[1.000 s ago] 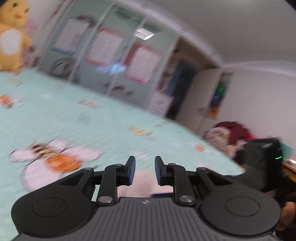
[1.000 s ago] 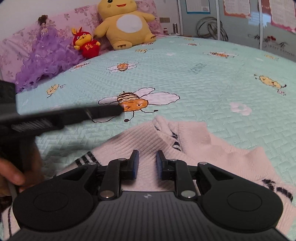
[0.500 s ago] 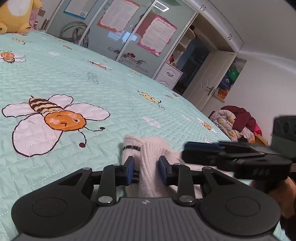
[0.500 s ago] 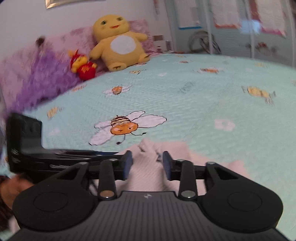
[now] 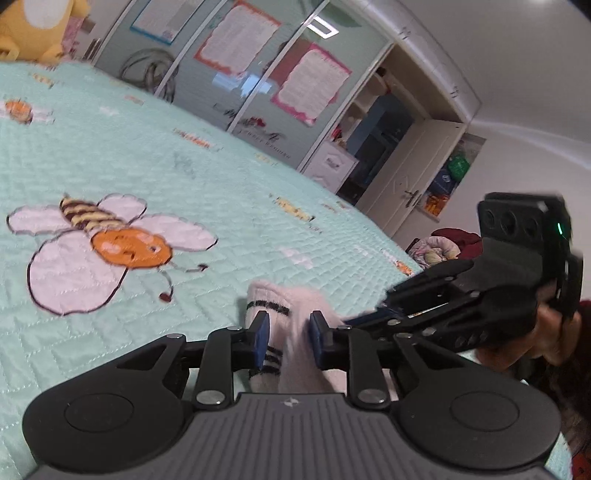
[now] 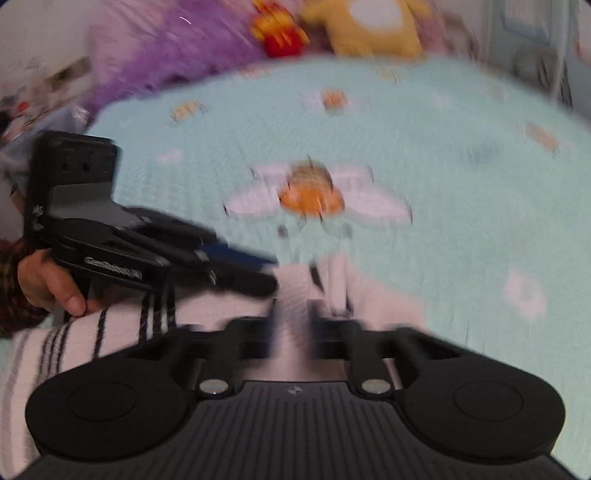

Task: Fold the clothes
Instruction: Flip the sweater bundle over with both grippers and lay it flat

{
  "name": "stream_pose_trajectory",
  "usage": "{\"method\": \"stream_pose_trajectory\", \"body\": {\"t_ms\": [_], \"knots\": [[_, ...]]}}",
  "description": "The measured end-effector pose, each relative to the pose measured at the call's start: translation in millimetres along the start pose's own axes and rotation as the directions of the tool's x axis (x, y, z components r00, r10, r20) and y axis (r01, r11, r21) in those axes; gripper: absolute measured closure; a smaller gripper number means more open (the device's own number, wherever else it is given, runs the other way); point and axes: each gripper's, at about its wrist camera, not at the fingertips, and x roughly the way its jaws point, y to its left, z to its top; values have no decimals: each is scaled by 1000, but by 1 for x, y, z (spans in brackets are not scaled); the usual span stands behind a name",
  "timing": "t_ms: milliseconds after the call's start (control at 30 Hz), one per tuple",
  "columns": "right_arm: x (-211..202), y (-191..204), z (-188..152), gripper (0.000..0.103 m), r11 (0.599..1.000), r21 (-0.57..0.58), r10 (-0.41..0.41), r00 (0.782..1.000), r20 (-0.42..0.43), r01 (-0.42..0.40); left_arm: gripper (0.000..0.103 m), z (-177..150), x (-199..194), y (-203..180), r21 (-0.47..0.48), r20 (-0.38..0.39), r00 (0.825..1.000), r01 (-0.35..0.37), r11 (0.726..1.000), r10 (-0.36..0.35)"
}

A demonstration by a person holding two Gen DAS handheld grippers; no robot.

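Bed [image 5: 155,173] ahead of both tools; pink sweater [image 5: 295,306] bunched on it, left tool [image 5: 286,338] narrowly clamped on a cuff fold, right tool [image 6: 291,332] just closed, pinching knit; lift both evenly, keeping tension.

Sweater [image 5: 295,306] lies on bed [image 5: 147,166], lower centre of frame, between left hand-held gripper [image 5: 286,334] fingers. Right hand-held gripper [image 5: 354,319] at right, touching it. Plush toy [image 5: 33,29] upper left; wardrobe [image 5: 258,74] behind bed.
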Motion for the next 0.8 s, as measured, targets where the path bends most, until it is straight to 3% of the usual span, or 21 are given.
{"method": "stream_pose_trajectory", "body": {"t_ms": [100,167,300,333,400,533,600,733,767,800], "knots": [[-20,-4,3,100,990,131,51,998,-26,-47,79,-1,3,-8,50,-13,1000,-13,999,14],[-22,-11,1,100,977,211,39,999,-19,-34,78,-1,6,-13,80,-23,999,-25,997,27],[-1,-15,-9,90,956,293,-35,999,20,28,74,0,7,-3,26,-31,997,-71,997,72],[-1,-13,-11,88,952,303,-52,998,46,36,68,0,5,0,7,-23,997,-80,997,80],[-21,-10,-20,82,936,344,-119,985,126,69,67,1,0,2,-14,-5,995,-100,995,100],[-80,-6,-60,78,848,511,-316,910,268,144,71,12,-21,-10,15,65,990,-128,992,126],[-108,-3,-90,78,784,611,-380,865,327,113,71,22,-32,-27,55,96,993,-80,995,75],[-135,3,-147,78,681,731,-420,797,434,-39,64,26,-21,-64,196,24,1000,-10,980,6],[-133,0,-158,78,654,751,-413,785,461,-97,64,23,-7,-64,209,-34,999,-34,977,42],[-125,-5,-167,78,629,767,-405,787,465,-129,64,19,6,-63,218,-91,992,-62,974,83]]}}
